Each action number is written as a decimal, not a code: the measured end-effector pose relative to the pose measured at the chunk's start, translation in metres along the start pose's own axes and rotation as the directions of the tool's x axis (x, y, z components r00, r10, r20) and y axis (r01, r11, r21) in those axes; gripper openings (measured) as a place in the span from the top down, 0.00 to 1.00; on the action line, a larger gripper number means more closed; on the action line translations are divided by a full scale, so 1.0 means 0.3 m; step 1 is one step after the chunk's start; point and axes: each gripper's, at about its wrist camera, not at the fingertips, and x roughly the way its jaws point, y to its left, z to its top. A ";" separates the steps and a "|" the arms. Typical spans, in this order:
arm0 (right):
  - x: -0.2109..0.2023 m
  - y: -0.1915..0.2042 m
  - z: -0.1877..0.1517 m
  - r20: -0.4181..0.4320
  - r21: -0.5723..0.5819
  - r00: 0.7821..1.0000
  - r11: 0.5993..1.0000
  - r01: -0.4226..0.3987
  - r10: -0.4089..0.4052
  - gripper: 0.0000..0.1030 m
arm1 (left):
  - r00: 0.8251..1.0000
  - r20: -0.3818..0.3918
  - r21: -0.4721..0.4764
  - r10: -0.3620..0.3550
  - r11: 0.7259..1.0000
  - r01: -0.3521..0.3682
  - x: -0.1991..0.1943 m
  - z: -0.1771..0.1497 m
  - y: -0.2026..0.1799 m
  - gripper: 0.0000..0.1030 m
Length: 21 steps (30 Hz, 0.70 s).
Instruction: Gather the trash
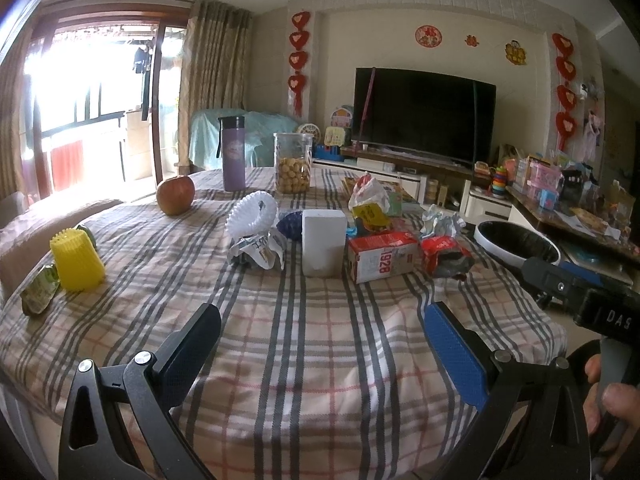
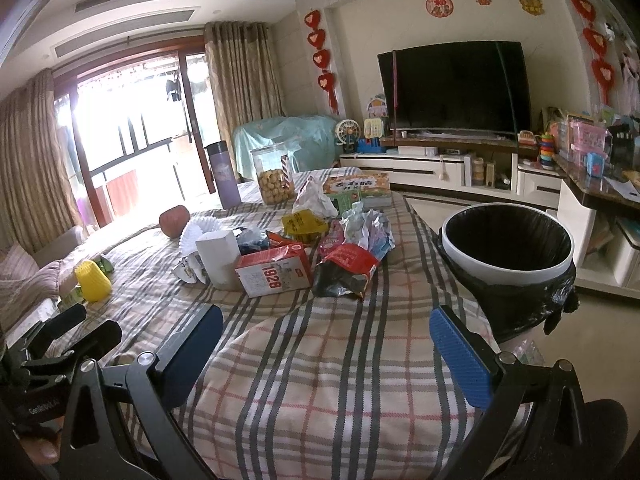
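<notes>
A table covered by a plaid cloth (image 1: 320, 360) is seen from both wrist cameras. The left gripper (image 1: 324, 336) is held wide apart above bare cloth near the table's front edge, with nothing between its fingers. The right gripper (image 2: 326, 338) is likewise spread wide and empty over the cloth.

The trash is gathered in a loose cluster near the middle of the table, well ahead of both grippers: a red-and-white carton (image 2: 274, 274) marked 1928, a red and black wrapper (image 2: 346, 270) just to its right, a ball of crumpled paper (image 2: 368, 226) behind that wrapper, a yellow packet (image 2: 302, 222), and a white box (image 1: 323, 242) standing upright just left of the carton.

A bin (image 2: 508, 264) lined with a black bag is placed beside the table's right edge, near the right gripper.

An apple (image 1: 175, 194), a purple bottle (image 1: 233, 154), a jar of snacks (image 1: 292, 162) and a yellow cup (image 1: 77, 260), turned upside down, are seen farther left.
</notes>
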 end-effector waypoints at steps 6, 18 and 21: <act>0.030 -0.027 0.010 -0.018 0.013 1.000 1.000 -0.007 0.008 0.00 | 0.999 -0.042 -0.019 -0.025 1.000 0.024 0.060 0.010 0.015 0.01; 0.113 -0.068 0.023 -0.070 0.034 0.997 0.999 -0.016 0.019 0.00 | 0.996 -0.085 0.016 -0.039 0.999 0.040 0.195 0.043 0.006 0.02; 0.151 -0.088 0.028 -0.089 0.046 0.996 0.999 -0.020 0.024 0.00 | 0.994 -0.101 0.024 -0.045 0.999 0.047 0.238 0.051 0.009 0.02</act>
